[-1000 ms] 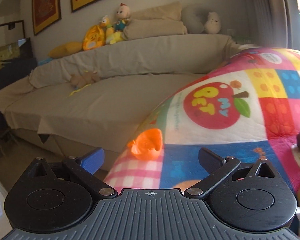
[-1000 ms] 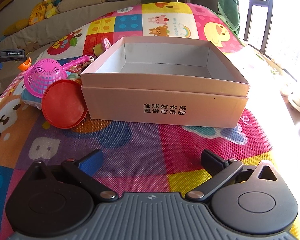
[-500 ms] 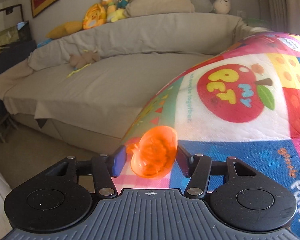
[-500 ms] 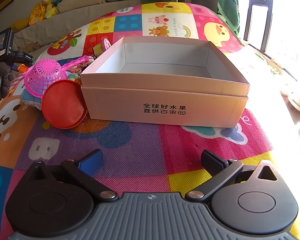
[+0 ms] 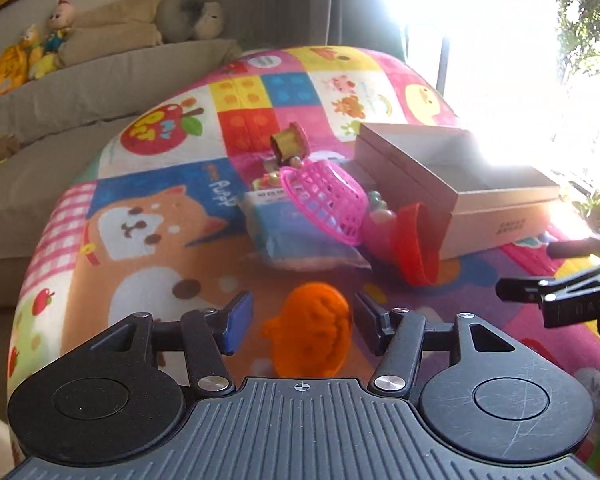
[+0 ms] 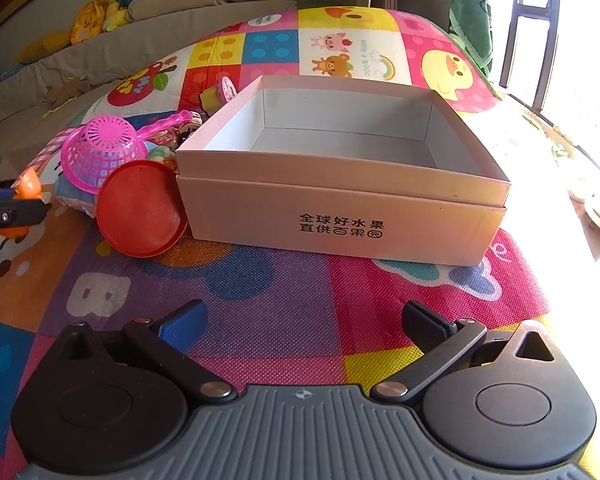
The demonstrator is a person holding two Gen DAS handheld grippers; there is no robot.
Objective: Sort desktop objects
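My left gripper [image 5: 302, 322] is shut on a small orange toy [image 5: 310, 334] and holds it above the colourful mat; it also shows at the left edge of the right wrist view [image 6: 24, 196]. An open white cardboard box [image 6: 340, 168] stands on the mat, empty inside; it shows at the right in the left wrist view [image 5: 460, 184]. My right gripper [image 6: 300, 324] is open and empty, in front of the box, and its fingers [image 5: 540, 292] show at the right of the left wrist view.
A pink plastic basket [image 5: 328, 200], a red round lid [image 6: 140, 208] leaning on the box, a blue packet [image 5: 292, 232], a small yellow cup [image 5: 288, 144] and small toys lie left of the box. A beige sofa [image 5: 60, 128] with plush toys stands beyond the mat's edge.
My left gripper closed on the orange toy, lifted it from the mat's edge and swung right towards the box. The right gripper has not moved.
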